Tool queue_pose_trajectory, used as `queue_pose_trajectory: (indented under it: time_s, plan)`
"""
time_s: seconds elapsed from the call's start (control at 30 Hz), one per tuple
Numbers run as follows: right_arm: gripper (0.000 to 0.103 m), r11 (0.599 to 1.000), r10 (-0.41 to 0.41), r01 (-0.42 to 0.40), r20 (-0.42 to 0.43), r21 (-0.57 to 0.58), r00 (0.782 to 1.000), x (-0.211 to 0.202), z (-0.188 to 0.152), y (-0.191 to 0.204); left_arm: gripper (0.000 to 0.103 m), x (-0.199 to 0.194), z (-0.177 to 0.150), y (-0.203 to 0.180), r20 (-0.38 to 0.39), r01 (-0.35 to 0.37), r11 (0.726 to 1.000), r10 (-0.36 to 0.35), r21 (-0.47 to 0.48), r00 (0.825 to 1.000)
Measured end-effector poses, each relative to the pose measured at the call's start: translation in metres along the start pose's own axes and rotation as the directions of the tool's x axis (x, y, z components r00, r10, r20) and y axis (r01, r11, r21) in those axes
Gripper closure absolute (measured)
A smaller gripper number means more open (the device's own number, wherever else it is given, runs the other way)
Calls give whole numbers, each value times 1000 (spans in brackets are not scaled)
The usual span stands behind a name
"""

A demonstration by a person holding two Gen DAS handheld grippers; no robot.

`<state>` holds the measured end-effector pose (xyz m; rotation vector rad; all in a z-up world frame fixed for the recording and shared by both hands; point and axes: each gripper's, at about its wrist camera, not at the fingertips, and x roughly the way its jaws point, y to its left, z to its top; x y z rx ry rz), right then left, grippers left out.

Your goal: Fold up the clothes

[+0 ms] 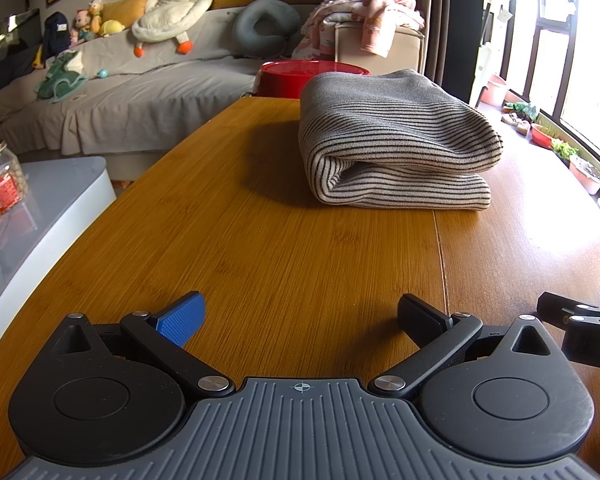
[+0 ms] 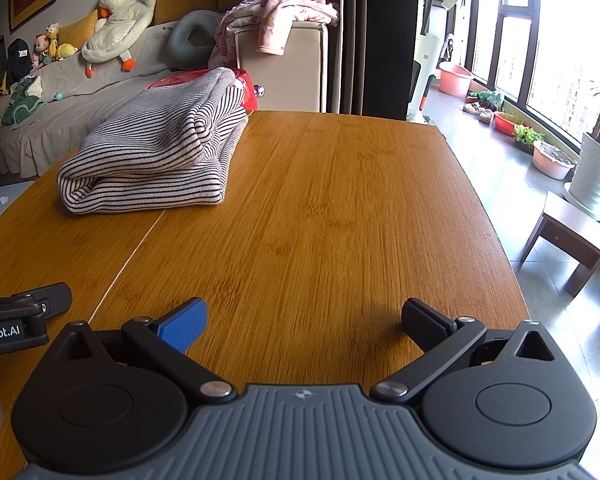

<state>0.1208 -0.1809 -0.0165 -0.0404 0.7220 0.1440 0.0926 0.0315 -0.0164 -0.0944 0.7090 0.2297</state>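
A striped beige-and-black garment (image 1: 396, 142) lies folded in a thick bundle on the far part of the wooden table (image 1: 284, 248); in the right wrist view the same garment (image 2: 156, 148) sits at the far left. My left gripper (image 1: 300, 316) hovers low over the near table edge, open, with nothing between its blue pad and black pad. Beside it, my right gripper (image 2: 302, 320) is also open and holds nothing. Each gripper shows at the edge of the other's view: the right one (image 1: 580, 320), the left one (image 2: 20, 312). Both are well short of the garment.
A red round container (image 1: 312, 78) stands behind the garment at the table's far edge. A grey sofa (image 1: 120, 92) with plush toys lies beyond, a white side table (image 1: 40, 216) with a jar to the left, a small wooden stool (image 2: 568, 240) and plant pots to the right.
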Motion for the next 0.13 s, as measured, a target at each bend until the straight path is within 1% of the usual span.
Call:
queue_pose_trajectory:
  time_s: [0.07,0.13]
  plan:
    - [0,1000,-8,8,1,5,1000,-1,-1,0,0,-1,0,3,7,27,1000,-27,-10,1000]
    - [0,1000,-22,21,2,15,1000,-3,-2,1,0,-4,4,9,16,89,996,-88,-21,996]
